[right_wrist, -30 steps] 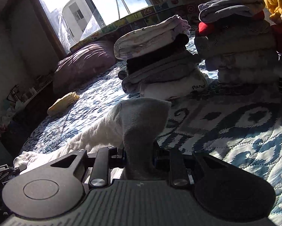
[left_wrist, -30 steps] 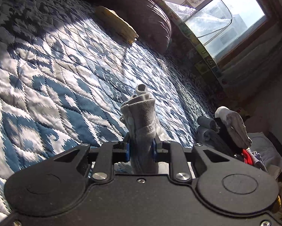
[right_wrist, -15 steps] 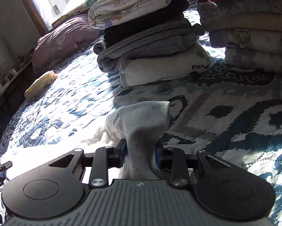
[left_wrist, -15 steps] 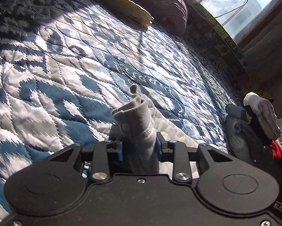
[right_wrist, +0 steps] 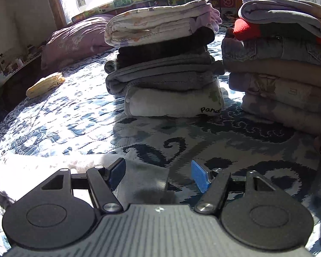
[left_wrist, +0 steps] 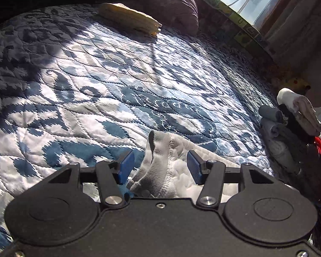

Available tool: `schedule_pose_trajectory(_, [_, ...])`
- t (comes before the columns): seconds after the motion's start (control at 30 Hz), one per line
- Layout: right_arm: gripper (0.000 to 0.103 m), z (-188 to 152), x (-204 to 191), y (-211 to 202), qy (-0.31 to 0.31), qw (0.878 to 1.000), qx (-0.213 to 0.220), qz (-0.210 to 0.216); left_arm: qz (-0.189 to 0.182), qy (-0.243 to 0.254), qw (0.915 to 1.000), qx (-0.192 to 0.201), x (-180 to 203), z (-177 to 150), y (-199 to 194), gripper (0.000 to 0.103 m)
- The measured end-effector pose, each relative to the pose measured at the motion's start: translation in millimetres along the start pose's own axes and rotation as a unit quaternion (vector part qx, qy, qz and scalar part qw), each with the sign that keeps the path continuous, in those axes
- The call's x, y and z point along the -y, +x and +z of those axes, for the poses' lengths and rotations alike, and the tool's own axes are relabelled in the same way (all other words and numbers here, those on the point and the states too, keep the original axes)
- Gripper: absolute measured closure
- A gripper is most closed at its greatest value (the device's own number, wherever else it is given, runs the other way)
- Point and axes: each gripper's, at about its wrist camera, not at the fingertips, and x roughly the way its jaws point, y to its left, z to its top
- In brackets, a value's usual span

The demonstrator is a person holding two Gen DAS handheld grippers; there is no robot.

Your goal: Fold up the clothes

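A light grey fleece garment (left_wrist: 162, 162) lies on the blue and white quilt (left_wrist: 96, 98), its stitched edge standing up loosely between the blue pads of my left gripper (left_wrist: 160, 167), which is open. In the right wrist view the same garment (right_wrist: 143, 182) lies flat on the quilt (right_wrist: 235, 150), pale in the sun at the left. My right gripper (right_wrist: 158, 174) is open just above its grey corner. Neither gripper holds the cloth.
Two stacks of folded clothes stand ahead of the right gripper: one topped by a floral piece (right_wrist: 164, 64), one at the right (right_wrist: 282, 64). A purple pillow (right_wrist: 79, 40) and a yellow folded item (right_wrist: 44, 84) lie toward the window. The left view shows a stack (left_wrist: 288, 128) at its right.
Both grippers have opened and let go of the grey garment. It has dropped from held-up bunches to lie on the quilt, and both grippers have come lower toward the bed.
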Motion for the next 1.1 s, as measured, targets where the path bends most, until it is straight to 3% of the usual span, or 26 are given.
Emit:
schedule_pose_trajectory(0.17, [0.039, 11.5, -6.4, 20.2, -0.070, 0.996, -0.043, 0.037, 0.004, 0.074, 0.9966, -0.036, 1.8, 14.7, 14.5, 0.049])
schedule_pose_trajectory(0.5, [0.040, 18.1, -17.0, 52.3, -0.136, 0.982, -0.106, 0.076, -0.004, 0.140, 0.9858, -0.092, 2.9, 38.2, 56.2, 0.050])
schedule_pose_trajectory(0.57, [0.068, 18.8, -17.3, 55.5, -0.135, 0.979, -0.118, 0.094, -0.008, 0.149, 0.9835, -0.102, 4.2, 39.7, 66.2, 0.057])
schedule_pose_trajectory(0.67, [0.085, 17.8, -25.3, 52.8, -0.156, 0.975, -0.118, 0.108, -0.017, 0.171, 0.9795, -0.105, 11.0, 39.1, 71.9, 0.084])
schedule_pose_trajectory(0.77, [0.091, 18.1, -31.9, 43.0, -0.172, 0.974, -0.100, 0.107, -0.012, 0.205, 0.9744, -0.092, 24.2, 36.2, 64.2, 0.094])
schedule_pose_trajectory(1.1, [0.092, 15.8, -54.2, -25.8, -0.237, 0.967, -0.018, 0.088, -0.031, 0.233, 0.9716, -0.023, 39.4, 37.5, -2.0, 0.094])
